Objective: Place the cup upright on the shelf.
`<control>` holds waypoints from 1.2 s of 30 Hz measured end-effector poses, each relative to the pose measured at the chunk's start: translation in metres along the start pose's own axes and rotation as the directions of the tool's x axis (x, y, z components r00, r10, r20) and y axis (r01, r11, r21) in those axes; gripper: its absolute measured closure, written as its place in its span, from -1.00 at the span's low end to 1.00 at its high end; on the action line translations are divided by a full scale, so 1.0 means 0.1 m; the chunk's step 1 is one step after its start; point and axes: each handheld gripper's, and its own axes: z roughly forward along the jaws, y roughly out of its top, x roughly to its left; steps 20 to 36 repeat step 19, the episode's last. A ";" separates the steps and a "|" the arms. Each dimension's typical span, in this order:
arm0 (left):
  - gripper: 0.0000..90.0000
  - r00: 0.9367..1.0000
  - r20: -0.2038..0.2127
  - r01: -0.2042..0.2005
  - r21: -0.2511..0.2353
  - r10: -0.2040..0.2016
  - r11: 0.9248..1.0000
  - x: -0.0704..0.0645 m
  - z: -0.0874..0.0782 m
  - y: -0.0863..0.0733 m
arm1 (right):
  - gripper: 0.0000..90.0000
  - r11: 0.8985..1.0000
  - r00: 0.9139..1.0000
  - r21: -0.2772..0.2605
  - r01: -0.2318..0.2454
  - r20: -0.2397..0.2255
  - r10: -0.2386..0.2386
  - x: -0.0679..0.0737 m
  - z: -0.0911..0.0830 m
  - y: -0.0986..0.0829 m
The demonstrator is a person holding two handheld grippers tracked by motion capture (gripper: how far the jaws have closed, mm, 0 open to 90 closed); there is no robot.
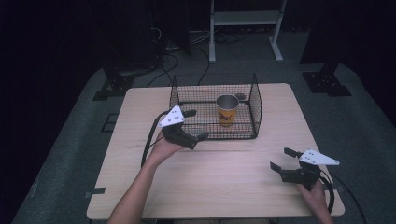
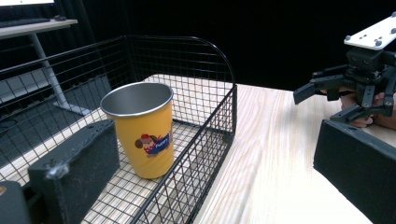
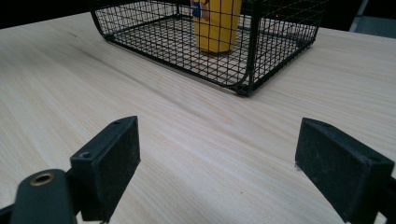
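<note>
The yellow cup (image 3: pixel 217 25) is cut off at the right gripper view's top edge.

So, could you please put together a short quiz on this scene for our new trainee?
1. True or false: the yellow cup stands upright inside the wire basket.
2. Which gripper is nearer the basket: A) left gripper, B) right gripper?
3. Fill in: both grippers' jaws are ____ and hold nothing.

Key:
1. True; the cup stands on the basket floor, mouth up.
2. A; it reaches the basket's near wall, while the right one is over the bare wooden table.
3. Open.
</note>
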 end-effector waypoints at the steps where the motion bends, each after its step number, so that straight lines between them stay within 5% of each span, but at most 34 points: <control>1: -1.00 1.000 0.000 0.003 -0.001 -0.003 1.000 -0.01 -0.01 -0.01 | -0.71 1.000 1.000 0.000 0.001 0.000 -0.001 0.00 0.00 0.00; 19: -1.00 1.000 -0.018 0.001 -0.005 -0.001 1.000 -0.32 -0.17 -0.26 | -0.71 1.000 1.000 0.001 -0.002 -0.002 0.002 0.00 0.00 0.00; 36: -1.00 1.000 -0.018 0.001 -0.005 -0.001 1.000 -0.32 -0.17 -0.26 | -0.71 1.000 1.000 0.001 -0.002 -0.002 0.002 0.00 0.00 0.00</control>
